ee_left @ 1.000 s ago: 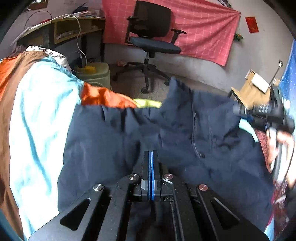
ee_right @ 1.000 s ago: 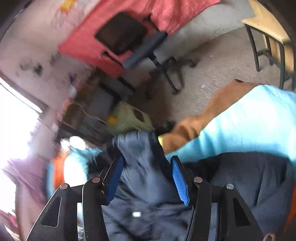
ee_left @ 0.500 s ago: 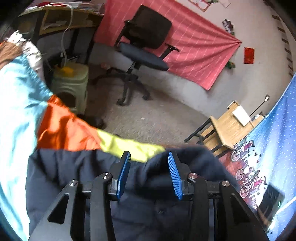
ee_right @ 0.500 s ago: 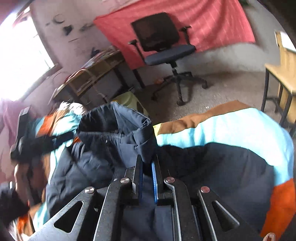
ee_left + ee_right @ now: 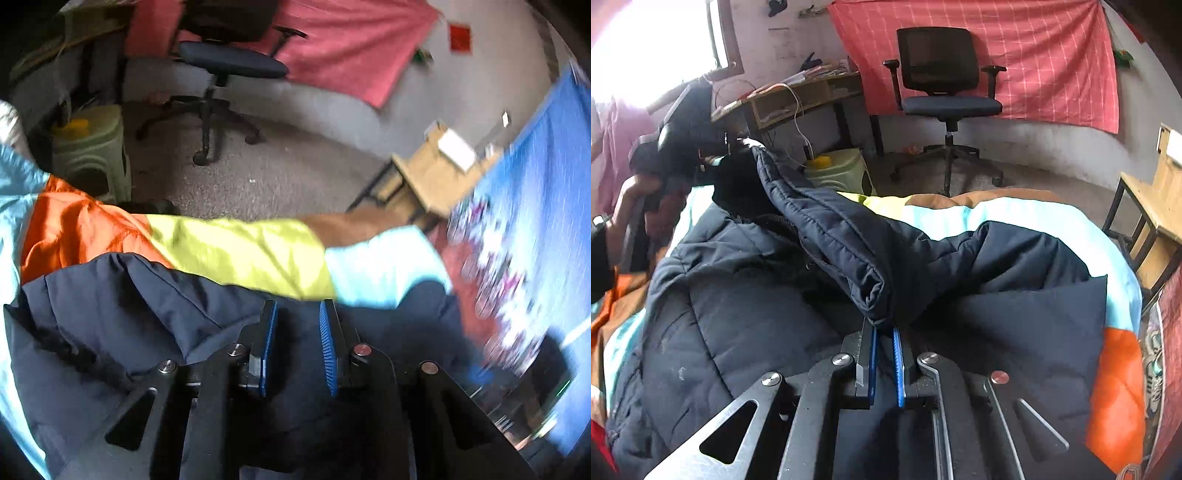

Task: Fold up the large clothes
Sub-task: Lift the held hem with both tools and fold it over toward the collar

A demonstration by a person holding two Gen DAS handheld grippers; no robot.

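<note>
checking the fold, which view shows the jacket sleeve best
The right wrist view: sharp, with the sleeve stretched across the jacket from near the left gripper to the right gripper, shut on its end. The left wrist view is blurred, showing only dark jacket folds around the left gripper.

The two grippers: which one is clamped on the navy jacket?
The right gripper: its blue pads pinch a quilted fold of the navy jacket. The left gripper has a gap between its pads.

Navy quilted jacket (image 5: pixel 746 295); orange-yellow-cyan-brown bedspread (image 5: pixel 236 251); red checked wall cloth (image 5: pixel 1052 55).
</note>
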